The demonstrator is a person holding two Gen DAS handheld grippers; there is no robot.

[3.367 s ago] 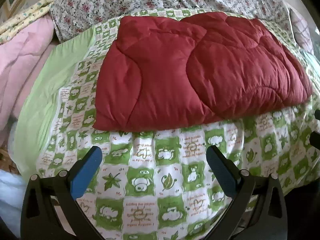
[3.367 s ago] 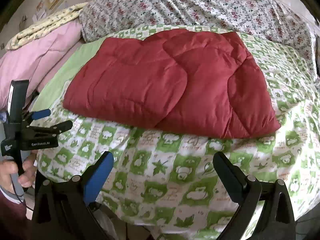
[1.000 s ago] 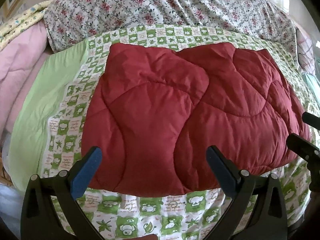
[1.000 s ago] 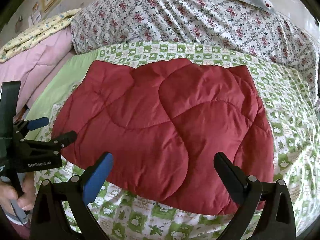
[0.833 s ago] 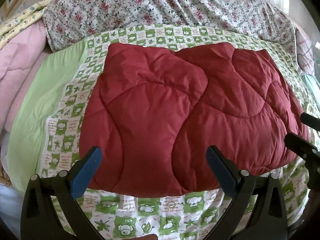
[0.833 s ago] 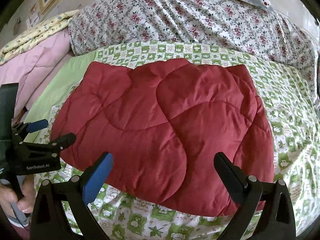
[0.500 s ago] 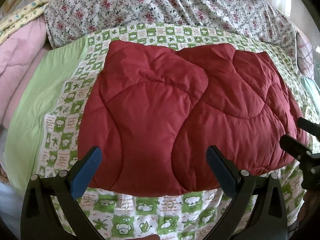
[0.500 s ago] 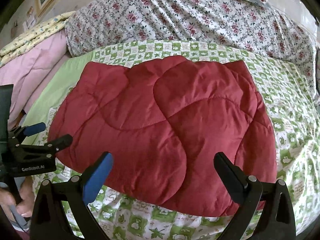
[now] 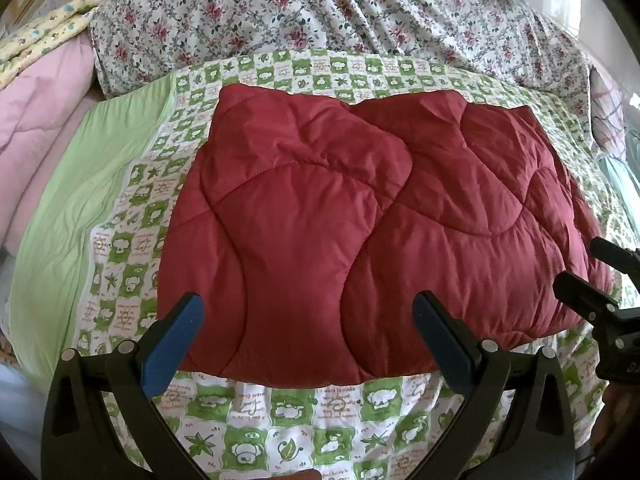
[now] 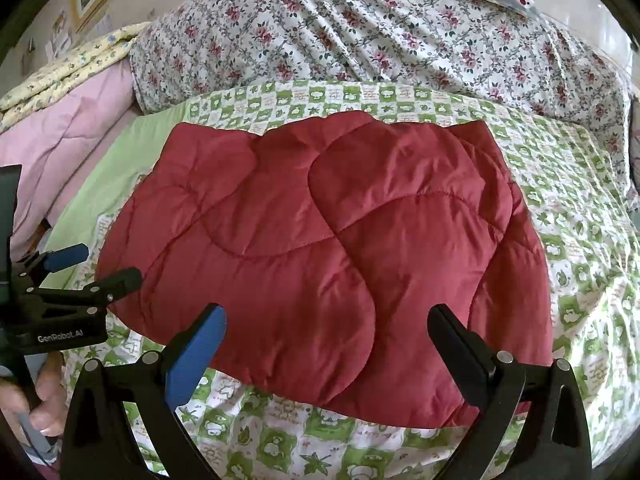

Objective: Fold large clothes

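A puffy red quilted jacket (image 9: 360, 220) lies folded flat on a green and white checked sheet (image 9: 304, 412) on the bed. The left gripper (image 9: 308, 320) hangs over its near edge, wide open and holding nothing. The right gripper (image 10: 324, 328) is wide open too, empty, over the jacket's near right part. Behind lies a flowery blanket (image 10: 360, 32).

The right claw (image 10: 326, 330) hangs wide apart over the near edge of the folded red quilted garment (image 10: 332, 256) on the bed (image 10: 568, 200).
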